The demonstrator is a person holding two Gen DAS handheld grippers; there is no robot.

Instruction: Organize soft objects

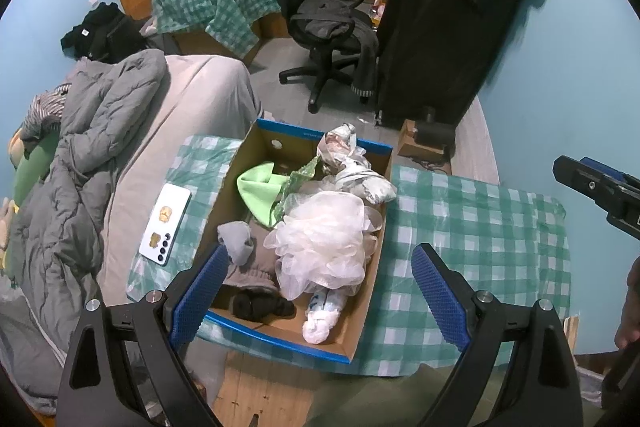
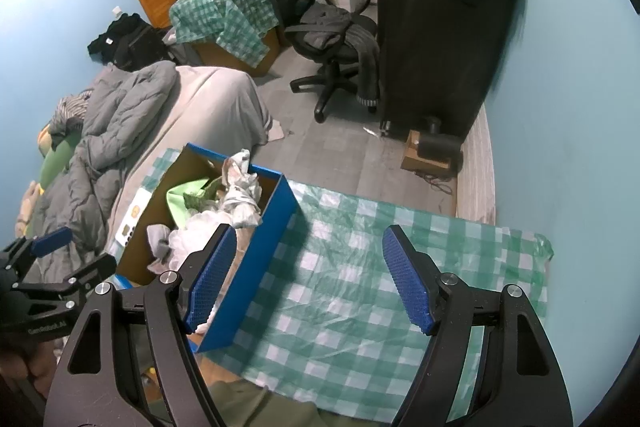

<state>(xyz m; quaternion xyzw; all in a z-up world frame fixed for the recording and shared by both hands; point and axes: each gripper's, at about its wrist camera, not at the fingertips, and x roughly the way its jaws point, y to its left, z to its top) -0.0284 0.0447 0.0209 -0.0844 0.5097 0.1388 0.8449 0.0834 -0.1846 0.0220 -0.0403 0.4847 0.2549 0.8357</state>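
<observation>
Here the soft things, a puffy sponge (image 1: 324, 243), a green hat (image 1: 258, 193) and socks (image 1: 262, 303), sit piled in the box (image 1: 280, 341) near the bench's (image 1: 480, 227) left edge, so they stay together. The left claw (image 1: 320, 293) hangs spread above them, empty. The right claw (image 2: 308, 279) is spread too, over bare cloth.

Both cameras ride on the tongs and look steeply down and forward across the room. The left one hangs close over the cardboard box (image 1: 352, 347); the right one sits beside it, over the checked cloth (image 2: 360, 287). Both catch the box, bed (image 1: 192, 95) and office chair (image 1: 328, 27).
</observation>
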